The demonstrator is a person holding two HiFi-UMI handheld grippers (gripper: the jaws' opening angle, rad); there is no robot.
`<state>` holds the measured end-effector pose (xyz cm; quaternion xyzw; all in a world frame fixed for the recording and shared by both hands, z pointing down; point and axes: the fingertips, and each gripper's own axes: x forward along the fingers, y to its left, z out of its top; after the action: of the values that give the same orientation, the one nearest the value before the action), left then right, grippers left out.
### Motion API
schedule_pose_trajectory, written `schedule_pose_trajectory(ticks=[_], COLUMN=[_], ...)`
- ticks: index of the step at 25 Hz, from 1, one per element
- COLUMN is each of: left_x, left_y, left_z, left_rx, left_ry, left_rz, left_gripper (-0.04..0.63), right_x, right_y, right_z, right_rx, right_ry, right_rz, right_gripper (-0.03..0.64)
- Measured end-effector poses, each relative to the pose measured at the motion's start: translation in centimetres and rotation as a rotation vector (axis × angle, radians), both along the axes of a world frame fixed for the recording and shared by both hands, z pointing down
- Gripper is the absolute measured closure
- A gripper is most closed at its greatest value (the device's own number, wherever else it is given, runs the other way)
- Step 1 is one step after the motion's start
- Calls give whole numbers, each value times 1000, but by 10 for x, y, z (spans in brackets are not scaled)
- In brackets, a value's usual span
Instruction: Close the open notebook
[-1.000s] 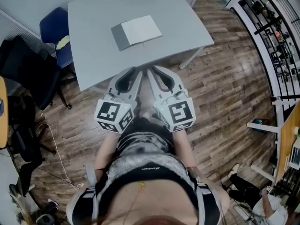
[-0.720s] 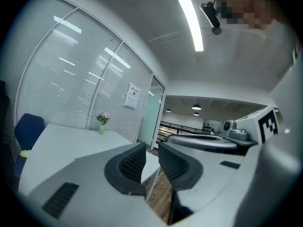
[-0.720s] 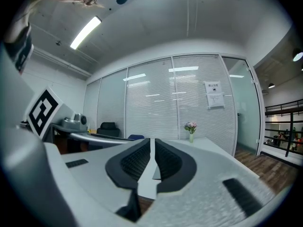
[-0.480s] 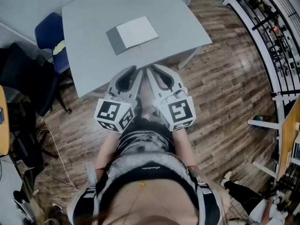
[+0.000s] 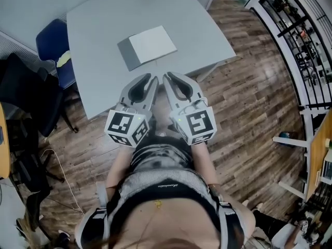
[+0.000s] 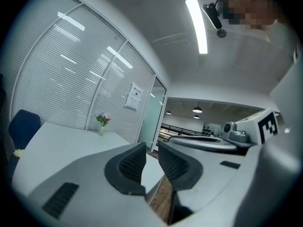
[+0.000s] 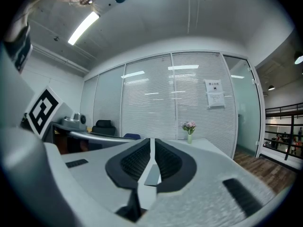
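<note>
The notebook (image 5: 148, 45) lies open on the grey table (image 5: 98, 30), a white page up and a grey cover showing at its left. Both grippers are held level and side by side, with their tips over the table's near edge, short of the notebook. My left gripper (image 5: 148, 78) (image 6: 151, 148) has a small gap between its pads and nothing in it. On my right gripper (image 5: 171, 77) (image 7: 151, 143) the pads stand together with only a thin slit between them, and they hold nothing.
A blue chair (image 5: 52, 48) and a black office chair (image 5: 26, 87) stand left of the table. A small vase of flowers (image 7: 189, 129) stands at the table's far end. A white table leg (image 5: 207, 69) and wooden floor lie to the right, a black railing (image 5: 306, 35) beyond.
Both grippers have moved forward together; the table and notebook have drawn nearer, and the tips have gone from short of the table's edge to over it. The jaws look unchanged.
</note>
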<state>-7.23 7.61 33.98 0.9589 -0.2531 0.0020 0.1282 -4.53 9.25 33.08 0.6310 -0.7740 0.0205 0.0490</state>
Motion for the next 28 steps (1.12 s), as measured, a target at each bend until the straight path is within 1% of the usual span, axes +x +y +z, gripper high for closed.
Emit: schedule_pose_trajectory(ticks=[9, 14, 17, 23, 28], left_x=[16, 27, 31, 34, 26], left_y=[-53, -78, -91, -117, -141], left_z=[4, 6, 7, 9, 11], left_rx=[-26, -40, -46, -57, -60], left_ry=[4, 3, 2, 6, 9], left_rz=[25, 43, 53, 66, 65], left_gripper=[540, 540, 540, 540, 540], right_x=[12, 20, 26, 30, 25], right_y=[-53, -75, -88, -114, -138], right_z=[4, 6, 6, 10, 14], right_rx=[-18, -41, -39, -49, -58], right_ry=[-3, -3, 4, 4, 8], right_rz=[9, 21, 34, 51, 54], right_gripper=[584, 584, 584, 584, 584])
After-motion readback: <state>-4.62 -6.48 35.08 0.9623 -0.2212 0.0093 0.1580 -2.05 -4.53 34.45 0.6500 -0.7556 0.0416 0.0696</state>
